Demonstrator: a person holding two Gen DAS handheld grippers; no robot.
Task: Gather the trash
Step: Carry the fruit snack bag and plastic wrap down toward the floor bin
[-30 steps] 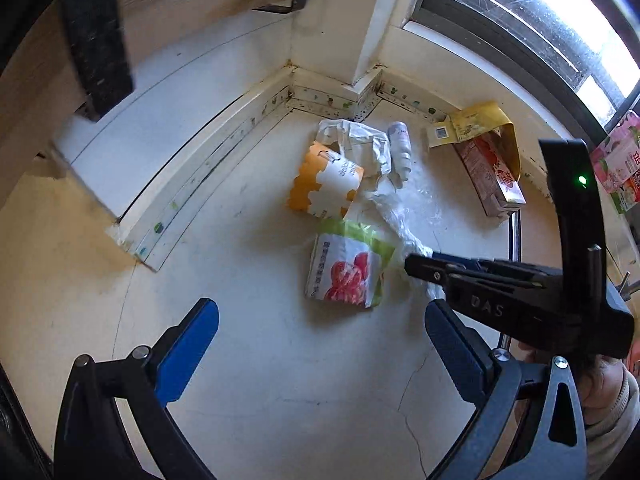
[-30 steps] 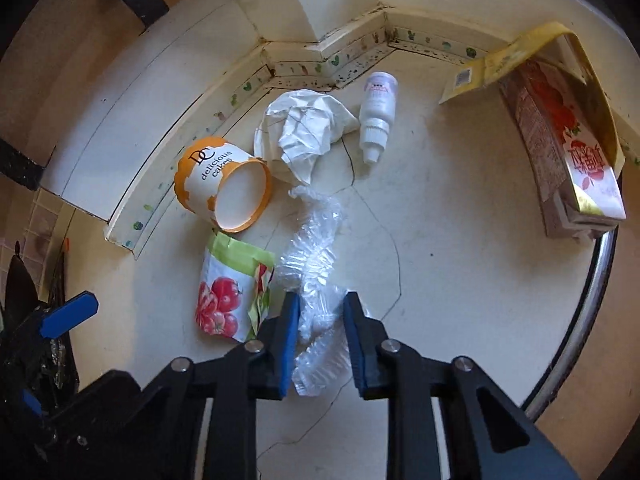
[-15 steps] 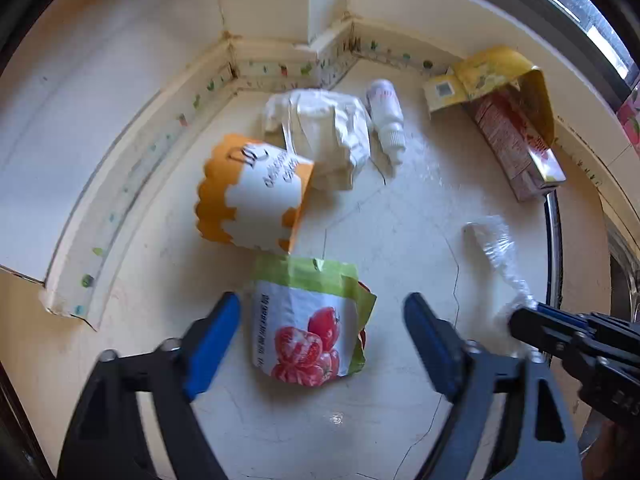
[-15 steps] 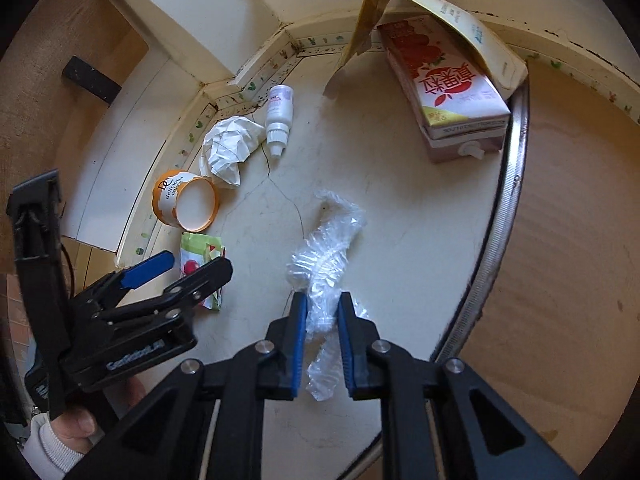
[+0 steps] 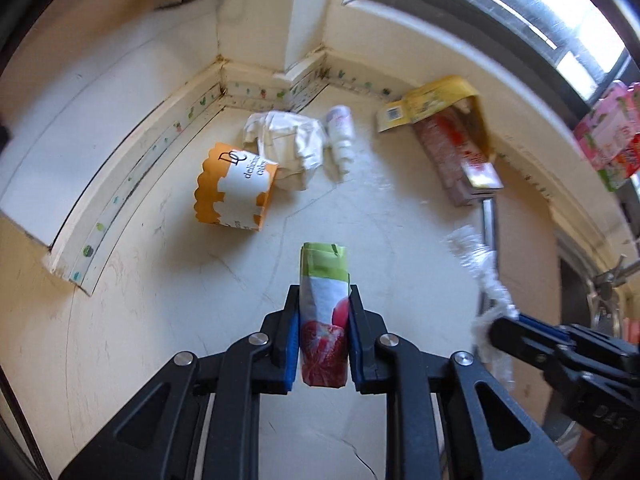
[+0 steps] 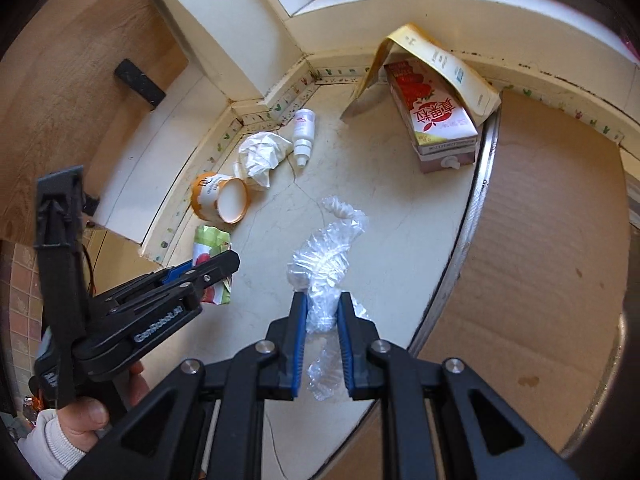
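A green and white snack packet (image 5: 324, 320) with red fruit printed on it sits between the pads of my left gripper (image 5: 324, 290). The jaws are closing and the pads press its sides, with the packet squeezed narrow. The right wrist view shows the same packet (image 6: 208, 240) under the left gripper (image 6: 216, 268). My right gripper (image 6: 322, 298) is shut on a crumpled clear plastic wrap (image 6: 328, 248), which hangs above the pale floor. The left wrist view has that wrap (image 5: 476, 264) at its right edge.
In the corner lie an orange and white paper cup (image 5: 234, 190), a crumpled white paper (image 5: 286, 144), a small white bottle (image 5: 340, 136) and a red drink carton (image 5: 456, 160) under a yellow flap. Brown cardboard (image 6: 540, 240) lies beyond a metal strip (image 6: 468, 216). A hand (image 6: 88, 412) holds the left gripper.
My left gripper came down over the snack packet and its wide jaws closed onto it. My right gripper rose and drew away to the right with the plastic wrap.
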